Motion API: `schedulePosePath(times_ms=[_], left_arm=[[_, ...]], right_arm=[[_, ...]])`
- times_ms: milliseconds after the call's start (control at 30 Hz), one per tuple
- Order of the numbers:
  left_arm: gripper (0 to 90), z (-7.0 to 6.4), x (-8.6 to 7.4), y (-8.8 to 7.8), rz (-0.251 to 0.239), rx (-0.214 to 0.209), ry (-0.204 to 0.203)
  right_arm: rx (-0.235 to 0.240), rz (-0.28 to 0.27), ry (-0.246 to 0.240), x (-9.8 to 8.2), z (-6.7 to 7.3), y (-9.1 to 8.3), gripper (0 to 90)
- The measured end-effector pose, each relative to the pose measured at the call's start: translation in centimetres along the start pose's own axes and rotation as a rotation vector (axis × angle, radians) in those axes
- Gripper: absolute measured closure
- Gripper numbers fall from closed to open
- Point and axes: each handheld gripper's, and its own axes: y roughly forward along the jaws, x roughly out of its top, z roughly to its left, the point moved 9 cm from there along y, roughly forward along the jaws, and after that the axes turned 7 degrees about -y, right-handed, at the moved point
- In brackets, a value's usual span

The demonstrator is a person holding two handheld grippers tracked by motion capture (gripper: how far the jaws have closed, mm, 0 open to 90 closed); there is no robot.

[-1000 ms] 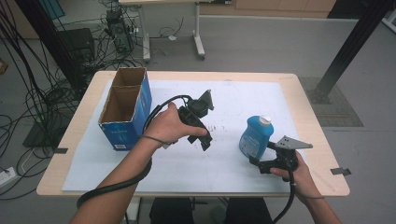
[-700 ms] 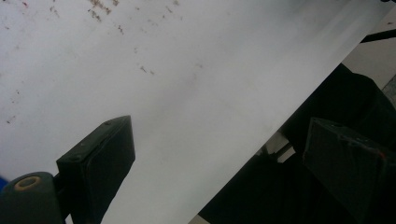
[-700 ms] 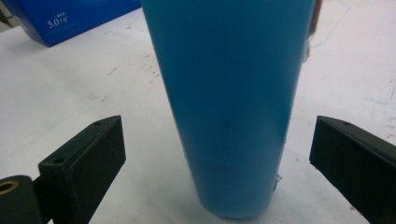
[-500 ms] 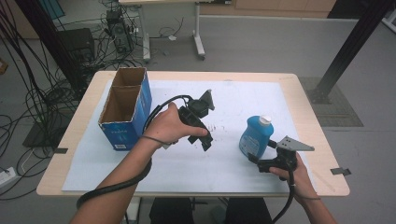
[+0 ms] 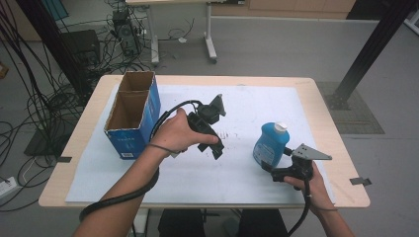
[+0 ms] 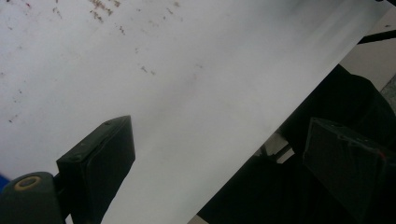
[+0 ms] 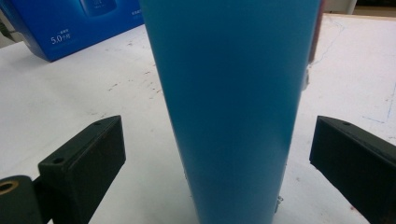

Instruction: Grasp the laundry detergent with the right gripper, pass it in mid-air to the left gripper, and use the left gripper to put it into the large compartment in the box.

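Note:
A blue bottle [image 5: 269,144] with a white cap stands upright on the white sheet at the right. My right gripper [image 5: 271,169] lies low on the sheet just in front of it. In the right gripper view the bottle [image 7: 233,102] stands between the jaws of the right gripper [image 7: 219,172], with a gap on each side, so the gripper is open. My left gripper [image 5: 213,148] is held above the middle of the sheet, pointing down and toward the person. In the left gripper view the left gripper [image 6: 219,172] is open with nothing between its pads [image 6: 100,163].
An open blue cardboard box [image 5: 129,116] with two compartments stands at the left of the white sheet [image 5: 197,173]. The wooden table's front edge [image 5: 197,203] is near both hands. Cables and table legs crowd the floor behind.

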Motion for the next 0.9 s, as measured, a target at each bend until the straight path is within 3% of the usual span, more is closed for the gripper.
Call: schedulePosePath(times_ms=[900], left_arm=[[9.4, 0.3, -0.1, -0.1, -0.007, -0.008, -0.006]], right_arm=[[-0.013, 0.009, 0.008, -0.5, -0.4, 2.1, 3.4]])
